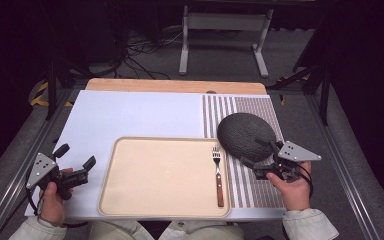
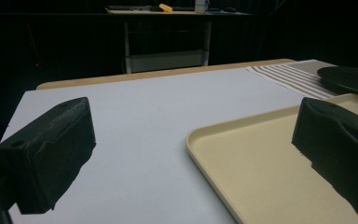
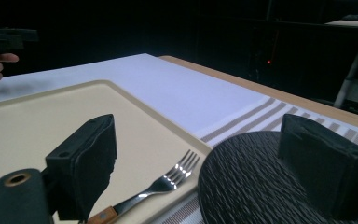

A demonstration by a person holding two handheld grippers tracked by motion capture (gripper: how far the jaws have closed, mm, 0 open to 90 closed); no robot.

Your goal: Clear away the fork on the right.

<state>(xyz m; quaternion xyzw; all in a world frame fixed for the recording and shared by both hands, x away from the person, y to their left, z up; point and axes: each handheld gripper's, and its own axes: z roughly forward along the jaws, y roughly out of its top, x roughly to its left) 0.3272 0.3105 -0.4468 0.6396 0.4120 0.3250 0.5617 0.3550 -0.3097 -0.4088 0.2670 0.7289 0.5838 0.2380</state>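
Right hand-held gripper (image 1: 258, 158) sits at the lower right of the high view, jaws spread wide with nothing clamped. It points at the near edge of the dark textured plate (image 1: 245, 134), which lies on the striped placemat (image 1: 260, 187) at right of centre in that frame, its left rim overlapping the corner of the beige tray (image 1: 157, 175). In the right gripper view the plate (image 3: 256, 182) fills the lower right, one jaw over its surface, the other over the tray side.

Fork (image 1: 218, 175) lies along the tray's right edge, tines toward the plate; in the right gripper view it (image 3: 168, 179) is just beside the plate rim.

Left hand-held gripper (image 1: 75, 162) is at the lower left of the high view, over the white bench (image 1: 130, 112), jaws wide apart and empty.

Judgement: step in hand is grasping the plate by its rim.
- Bring one jaw under the rim, the other above; the rim looks thin and low.
- Approach shallow, from the near edge.
- Keep the tray-side jaw off the fork.
- Close fully before lifting; a rim grip on a wide plate may tilt.
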